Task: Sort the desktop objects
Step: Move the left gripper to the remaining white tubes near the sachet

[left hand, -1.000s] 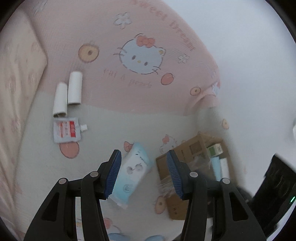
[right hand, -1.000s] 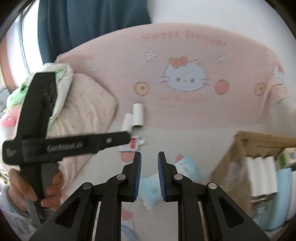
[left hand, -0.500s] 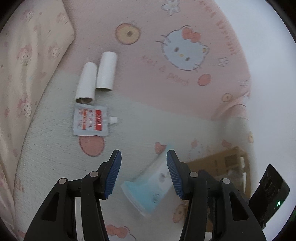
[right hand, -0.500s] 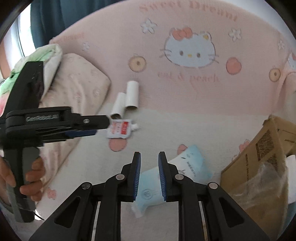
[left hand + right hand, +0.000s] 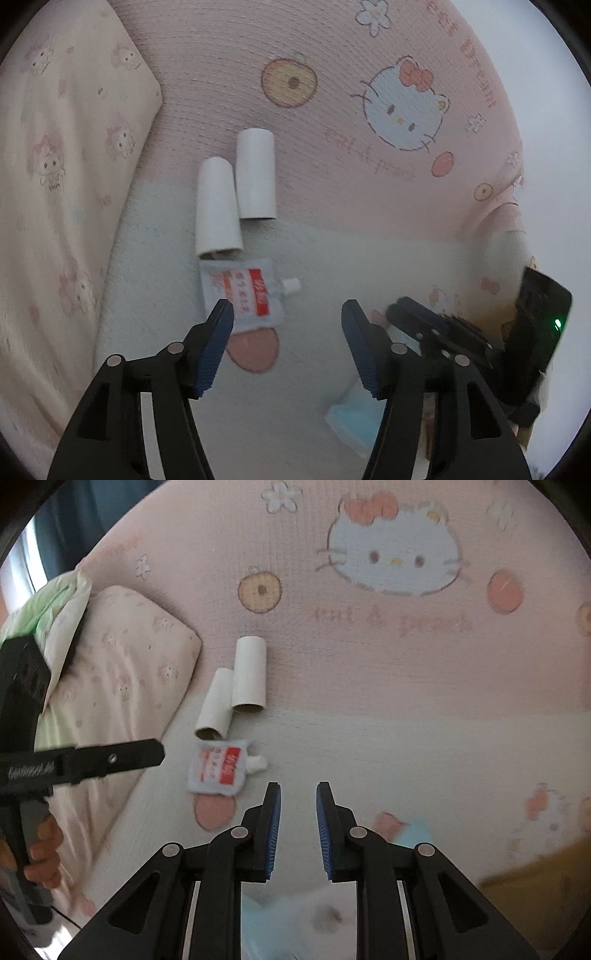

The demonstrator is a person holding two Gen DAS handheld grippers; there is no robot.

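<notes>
Each black plastic tool (image 5: 287, 343) (image 5: 298, 830) carries two angular arms with silver pivot screws and ribbed blue pads (image 5: 216, 347); one shows white lettering, the other a green light.

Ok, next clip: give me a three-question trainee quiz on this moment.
1. True or false: the two white cardboard tubes lie side by side on the blanket.
2. Which tongs stand wide open? A) left tongs B) right tongs
3. Fill in: just below the tubes lies a white ____ with a red label and spout.

Key: 1 true; 2 A; 3 pouch.
</notes>
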